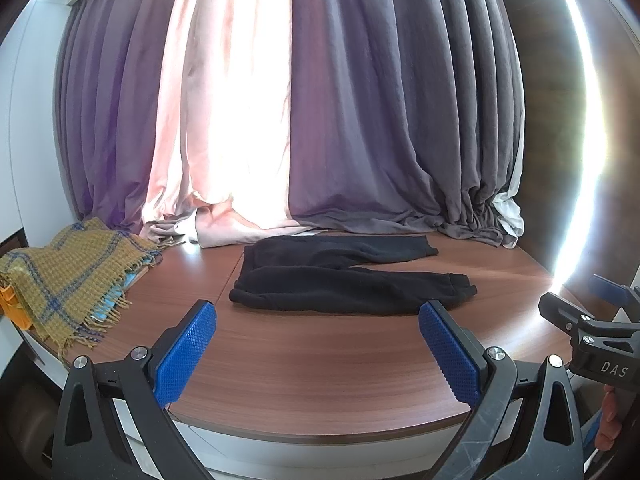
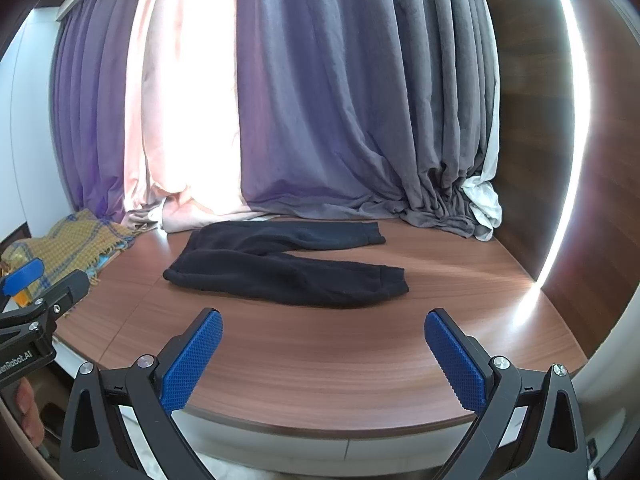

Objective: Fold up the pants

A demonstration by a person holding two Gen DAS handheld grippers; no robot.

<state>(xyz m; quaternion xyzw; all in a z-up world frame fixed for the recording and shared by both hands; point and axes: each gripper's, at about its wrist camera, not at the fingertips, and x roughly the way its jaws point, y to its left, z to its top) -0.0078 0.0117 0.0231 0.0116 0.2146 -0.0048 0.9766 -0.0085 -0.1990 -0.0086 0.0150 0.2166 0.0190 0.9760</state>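
Black pants lie flat on the wood-grain counter, toward its back half, just in front of the curtains. Waistband end points left, both legs run out to the right. The legs are apart at the cuffs: the far leg lies close along the curtain hem, the near leg sits closer to the cameras, its cuff slightly bunched. Fabric looks thick, a little rumpled, not folded yet.

Left tongs hang over the near edge of the counter, spread wide, nothing between the blue ribbed pads. Not touching the pants, which lie well ahead of them. Right tongs same story: spread wide, empty, over the near counter edge, pants well ahead and a bit left of centre.

Each view catches the other tongs at its side edge: right one at the far right of the left view, left one at the far left of the right view, with a bit of a hand on the grip.

A mustard plaid blanket with blue lines and fringe sits piled at the left end of the counter, apart from the pants. Something orange is beside it, partly hidden. Curtains are purple-grey with a bright pink panel, bunched on the counter at the back right.
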